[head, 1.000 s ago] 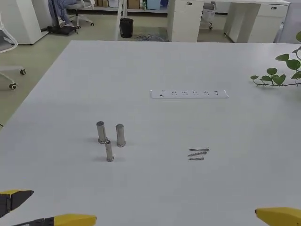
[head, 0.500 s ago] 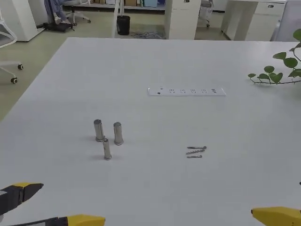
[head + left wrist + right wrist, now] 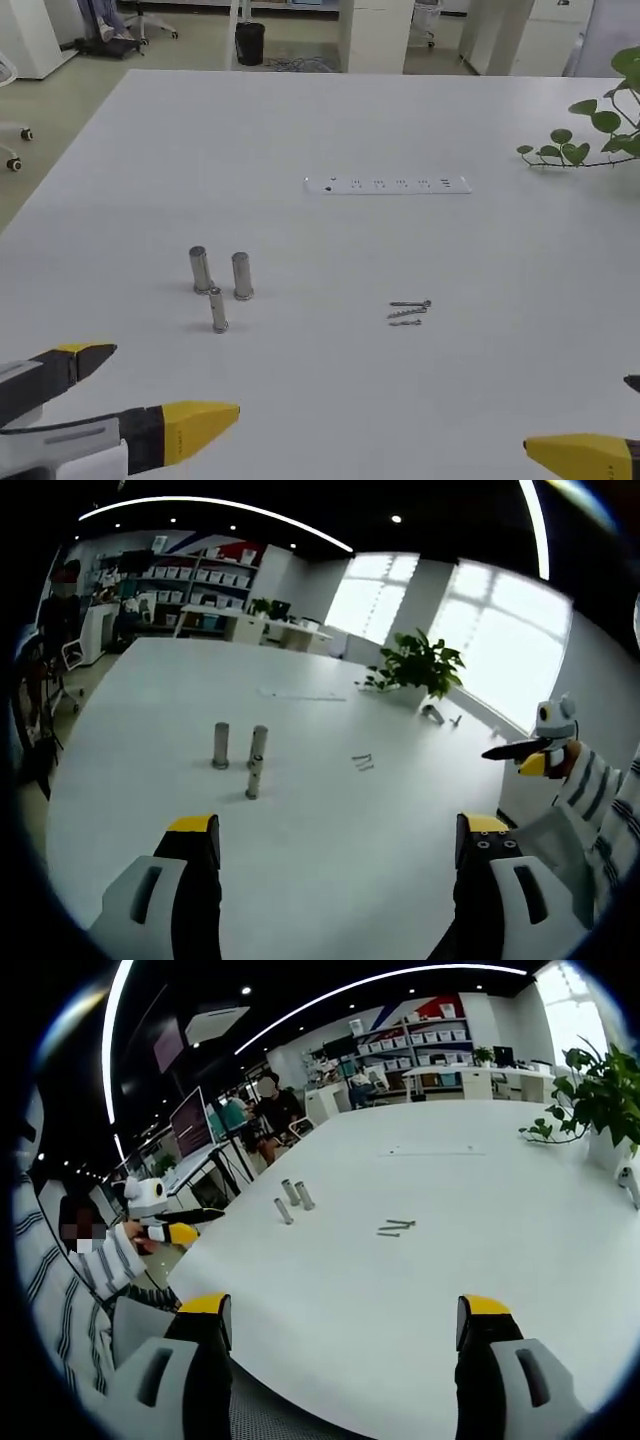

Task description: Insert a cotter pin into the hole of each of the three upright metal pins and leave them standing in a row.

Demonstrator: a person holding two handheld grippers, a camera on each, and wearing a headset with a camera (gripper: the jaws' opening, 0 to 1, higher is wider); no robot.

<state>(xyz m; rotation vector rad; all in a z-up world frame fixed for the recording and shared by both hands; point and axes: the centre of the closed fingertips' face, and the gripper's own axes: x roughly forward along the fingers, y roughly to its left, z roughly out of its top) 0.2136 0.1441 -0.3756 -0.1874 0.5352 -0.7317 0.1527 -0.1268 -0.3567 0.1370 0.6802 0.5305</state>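
At the lower left of the head view, the left gripper has pushed further into frame than 1 second ago, its yellow-tipped jaws spread apart and holding nothing. The right gripper stays at the lower right edge, and its own view shows its jaws apart and empty too. The rest of the scene has only slid with the headset. The 3 metal pins stand upright left of centre on the white workbench, 2 side by side and 1 just below them, so they form a triangle, not a row. The 3 cotter pins lie flat in a tight stack right of centre, well apart from the metal pins. No hole is filled yet, so this looks like the opening reach. A power strip lies above centre and a leafy plant sits at the upper right, both clear of the work. Nothing blocks either approach, though the bunched cotter pins may be fiddly to separate.
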